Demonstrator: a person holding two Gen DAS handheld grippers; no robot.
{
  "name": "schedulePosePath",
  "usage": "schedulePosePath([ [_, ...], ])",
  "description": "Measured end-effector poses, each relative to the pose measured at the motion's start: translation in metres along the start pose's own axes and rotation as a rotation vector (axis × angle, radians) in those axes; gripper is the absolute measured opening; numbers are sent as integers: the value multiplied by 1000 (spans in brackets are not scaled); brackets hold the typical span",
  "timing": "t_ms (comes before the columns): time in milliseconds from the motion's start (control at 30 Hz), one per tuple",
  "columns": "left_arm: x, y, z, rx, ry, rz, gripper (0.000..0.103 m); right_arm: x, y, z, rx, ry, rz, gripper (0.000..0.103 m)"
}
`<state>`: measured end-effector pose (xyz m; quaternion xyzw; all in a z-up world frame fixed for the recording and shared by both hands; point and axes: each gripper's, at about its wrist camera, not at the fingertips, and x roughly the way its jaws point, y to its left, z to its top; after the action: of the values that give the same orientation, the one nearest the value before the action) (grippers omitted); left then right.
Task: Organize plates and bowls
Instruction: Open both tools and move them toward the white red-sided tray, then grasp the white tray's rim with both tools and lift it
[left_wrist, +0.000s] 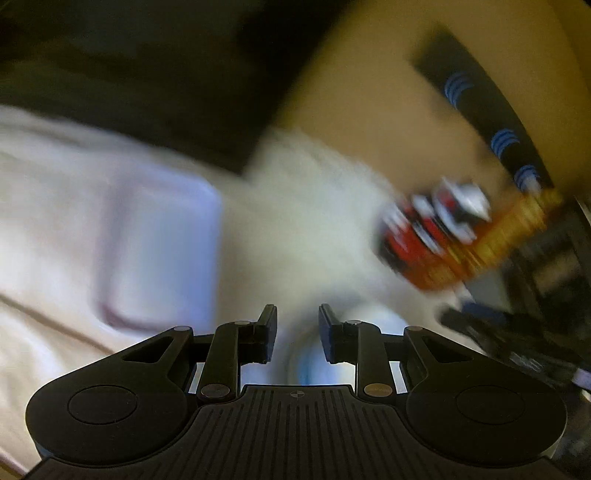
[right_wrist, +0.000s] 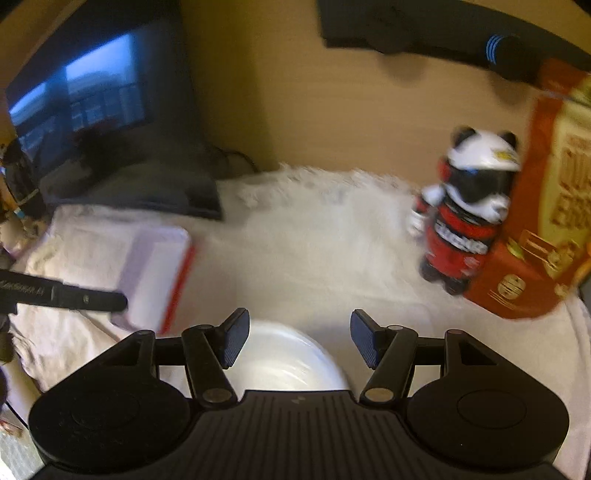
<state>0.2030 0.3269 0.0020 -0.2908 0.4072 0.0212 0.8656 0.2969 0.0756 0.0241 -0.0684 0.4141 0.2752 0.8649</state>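
**Both grippers empty above the white-covered table**

The right gripper (right_wrist: 299, 341) hangs over a stack of white bowls (right_wrist: 284, 360), which sits on the white fluffy cloth (right_wrist: 314, 240) just below and between its fingers (right_wrist: 236, 338). The fingers stand moderately apart and hold nothing – the bowls' rim shows through the gap, with no pad pressing on it.

To the left in the right wrist view lies a flat white rectangular tray with a red edge (right_wrist: 159, 273), and the tip of the left gripper (right_wrist: 88, 299) reaches in beside it from the frame's left border. On the right stands a panda figurine (right_wrist: 465, 218) in a red and black outfit and white helmet, upright against an orange-red snack bag (right_wrist: 546, 206). A dark monitor (right_wrist: 85, 99) rests against the tan wall at the upper left.

The left wrist view is heavily blurred. The left gripper (left_wrist: 297, 332) has its fingers (left_wrist: 267, 330) set narrowly apart with nothing between them. Below the gap a pale round shape shows (probably the white bowls (left_wrist: 314, 354), though the blur prevents certainty). The tray (left_wrist: 162, 251) appears at the left – the figurine (left_wrist: 436, 229) and bag (left_wrist: 495, 240) at the right.
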Motion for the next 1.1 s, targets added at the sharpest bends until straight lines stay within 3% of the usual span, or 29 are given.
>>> schedulePosePath([
  [133,-1,42,21,-35,-98,186,28,41,34,26,48,70,100,62],
  [333,42,64,35,51,-72,382,28,113,90,38,88,169,116,62],
  [633,77,84,39,80,1,394,28,178,132,24,100,243,35,58],
  [700,82,96,38,50,22,360,28,187,137,20,86,262,21,49],
  [767,90,110,37,7,46,284,28,198,139,15,88,298,22,29],
  [900,89,131,22,-74,70,140,23,192,145,5,75,304,78,27],
  [1100,72,138,-8,-128,101,185,20,163,167,-14,-42,271,113,27],
])
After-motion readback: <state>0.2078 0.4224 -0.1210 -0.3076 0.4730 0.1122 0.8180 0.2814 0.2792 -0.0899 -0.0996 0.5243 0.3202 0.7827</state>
